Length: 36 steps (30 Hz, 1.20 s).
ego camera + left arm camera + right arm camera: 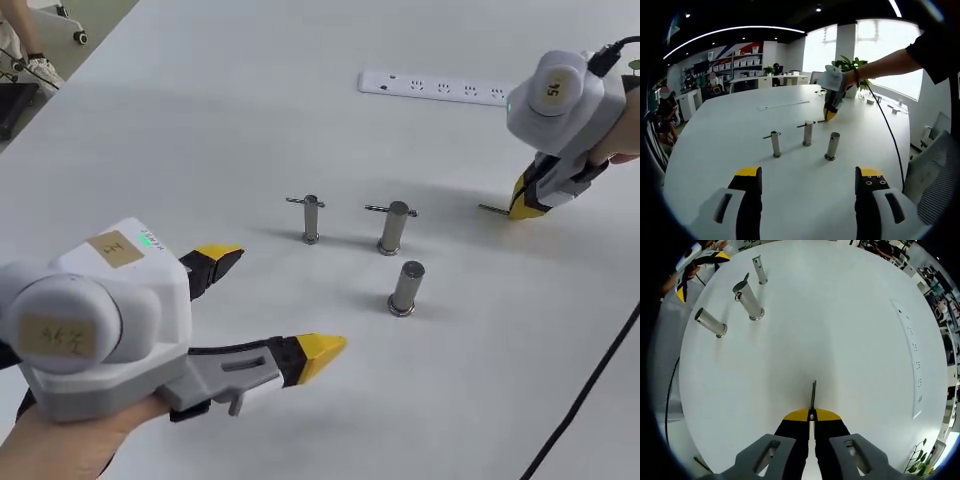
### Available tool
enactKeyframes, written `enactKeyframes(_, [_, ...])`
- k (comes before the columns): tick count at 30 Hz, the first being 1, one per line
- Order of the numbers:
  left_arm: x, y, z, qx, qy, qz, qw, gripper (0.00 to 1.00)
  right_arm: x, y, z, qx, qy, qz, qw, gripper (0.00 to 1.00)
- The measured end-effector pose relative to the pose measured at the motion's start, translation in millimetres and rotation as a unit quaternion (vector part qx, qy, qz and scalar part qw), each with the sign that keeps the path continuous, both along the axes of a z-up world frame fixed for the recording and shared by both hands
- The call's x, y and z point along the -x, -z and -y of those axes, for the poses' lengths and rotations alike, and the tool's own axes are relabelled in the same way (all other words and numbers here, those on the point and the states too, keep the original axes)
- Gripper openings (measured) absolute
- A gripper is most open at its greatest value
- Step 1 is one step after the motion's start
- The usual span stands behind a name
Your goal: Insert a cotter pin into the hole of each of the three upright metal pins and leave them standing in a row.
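Left gripper (285,300) hovers closest to the head camera, low over the white table (200,120), with its yellow-tipped jaws wide apart. Three metal pins stand upright on the near side of the power strip (435,87). The first pin (311,220) has a first cotter pin (296,201) crosswise through its top. The second pin (394,228), beside it, carries a second cotter pin (376,209) the same way. The third pin (405,288) stands farther from the power strip, just in front of the second pin. The right gripper (525,208) is nearer the power strip's right end than the metal pins are. Its jaws are pressed together on a loose cotter pin (493,209), which sticks out of the tips toward the second pin and well apart from it. Whether that cotter pin touches the table I cannot tell
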State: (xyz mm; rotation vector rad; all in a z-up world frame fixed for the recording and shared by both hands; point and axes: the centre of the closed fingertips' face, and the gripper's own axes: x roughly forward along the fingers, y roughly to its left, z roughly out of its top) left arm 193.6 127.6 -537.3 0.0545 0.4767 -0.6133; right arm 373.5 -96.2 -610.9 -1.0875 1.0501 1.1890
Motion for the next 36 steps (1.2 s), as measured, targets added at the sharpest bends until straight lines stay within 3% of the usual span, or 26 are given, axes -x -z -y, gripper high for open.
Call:
enactKeyframes(10, [1.4,1.2,1.3,-0.002,0.003,-0.001,1.0,0.75,-3.0,2.7,7.5,0.016,0.01,-0.004,0.9998,0.0])
enactKeyframes(16, [1.1,0.2,1.1,-0.002,0.001,0.001,1.0,0.75,5.9,-1.2,10.6,0.021,0.022,-0.005,0.9995,0.0])
enactKeyframes(30, [2.3,-6.8,5.0,0.007,0.005,0.011,0.9999,0.74,43.5,-21.6,10.1,0.04,0.045,-0.015,0.9981,0.0])
enactKeyframes(36, [4.1,-9.4,6.9,0.013,0.008,0.012,0.9998,0.73,74.8,-31.8,2.5,0.041,0.052,-0.027,0.9975,0.0])
